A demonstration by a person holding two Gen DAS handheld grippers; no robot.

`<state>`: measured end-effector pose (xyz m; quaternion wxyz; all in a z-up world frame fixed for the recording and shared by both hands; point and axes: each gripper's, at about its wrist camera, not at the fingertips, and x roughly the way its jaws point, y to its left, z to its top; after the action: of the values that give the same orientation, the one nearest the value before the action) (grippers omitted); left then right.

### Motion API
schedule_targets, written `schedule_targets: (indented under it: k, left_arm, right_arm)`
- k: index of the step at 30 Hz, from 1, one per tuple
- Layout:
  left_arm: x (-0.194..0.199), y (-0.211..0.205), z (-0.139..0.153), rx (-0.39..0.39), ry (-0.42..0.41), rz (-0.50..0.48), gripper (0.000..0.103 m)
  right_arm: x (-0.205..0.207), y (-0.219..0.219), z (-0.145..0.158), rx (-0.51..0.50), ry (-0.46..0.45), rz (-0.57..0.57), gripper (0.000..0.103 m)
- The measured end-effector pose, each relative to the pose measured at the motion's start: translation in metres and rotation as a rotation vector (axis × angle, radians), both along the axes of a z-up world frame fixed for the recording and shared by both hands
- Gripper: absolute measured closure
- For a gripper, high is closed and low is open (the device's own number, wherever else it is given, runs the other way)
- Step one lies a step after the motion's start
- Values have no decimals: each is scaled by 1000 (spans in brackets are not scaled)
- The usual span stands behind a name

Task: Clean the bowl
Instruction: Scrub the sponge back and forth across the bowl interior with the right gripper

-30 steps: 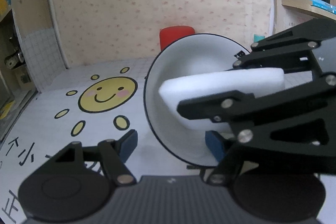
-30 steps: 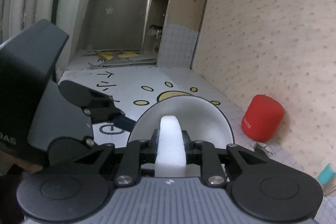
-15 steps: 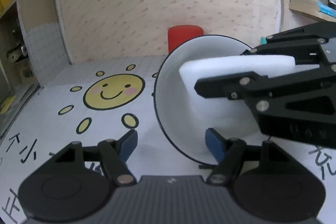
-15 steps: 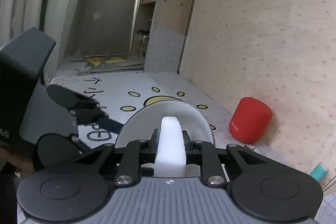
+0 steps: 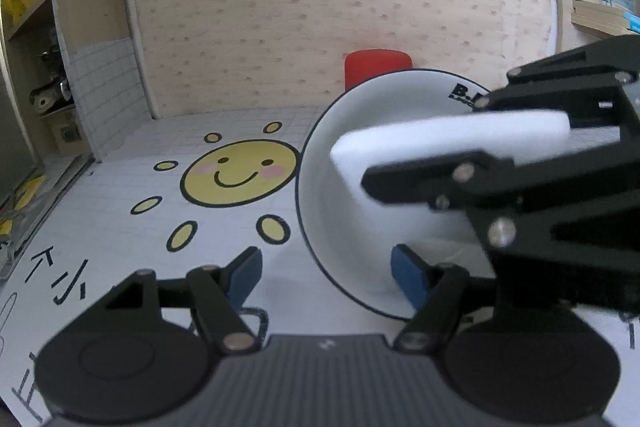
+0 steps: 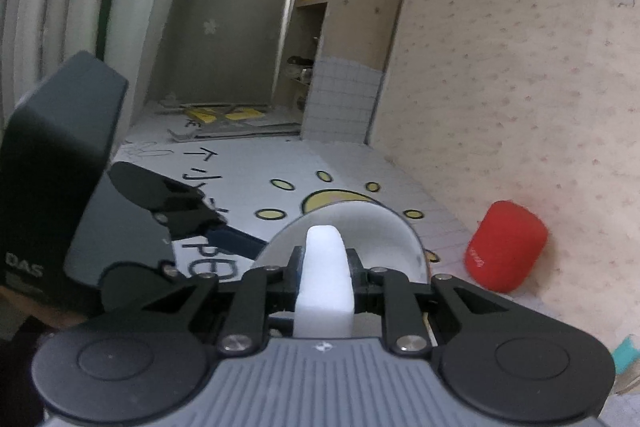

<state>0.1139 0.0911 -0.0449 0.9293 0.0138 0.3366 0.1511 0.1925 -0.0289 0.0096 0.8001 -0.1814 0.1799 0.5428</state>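
Sponge (image 5: 448, 143) inside bowl (image 5: 340, 227), cylinder (image 5: 376, 67) behind

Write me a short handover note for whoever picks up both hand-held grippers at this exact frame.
Right hand-held gripper: shut on the white sponge, its tip inside the bowl.
Left hand-held gripper: open, one blue finger inside the bowl's near rim, the other outside it.
Bowl stands tilted on the sun-print mat, red cylinder behind it.
Done: sponge brought in. Left: finish wiping; how clean the bowl is cannot be told.

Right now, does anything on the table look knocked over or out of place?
Yes: the red cylinder by the wall looks tipped, leaning rather than upright. The bowl stands on edge while the sponge wipes it.
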Motion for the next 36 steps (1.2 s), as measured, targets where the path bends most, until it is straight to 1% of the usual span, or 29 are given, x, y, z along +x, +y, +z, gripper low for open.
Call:
schedule_targets:
  k: [4, 9, 18, 27, 36]
  left_arm:
    - [1, 0, 0, -7, 1, 5, 33]
    - [2, 1, -1, -9, 1, 6, 33]
    - [4, -2, 0, -12, 4, 18, 33]
    - [13, -5, -1, -2, 11, -24, 33]
    - [27, -4, 1, -15, 28, -55, 33]
  right_arm:
    - [2, 3, 3, 1, -12, -21, 85]
    - [-1, 8, 1, -18, -13, 13, 85]
    - [-3, 6, -2, -36, 0, 27, 85]
    - [4, 6, -2, -22, 9, -46, 85]
    - [15, 6, -2, -19, 37, -70, 85]
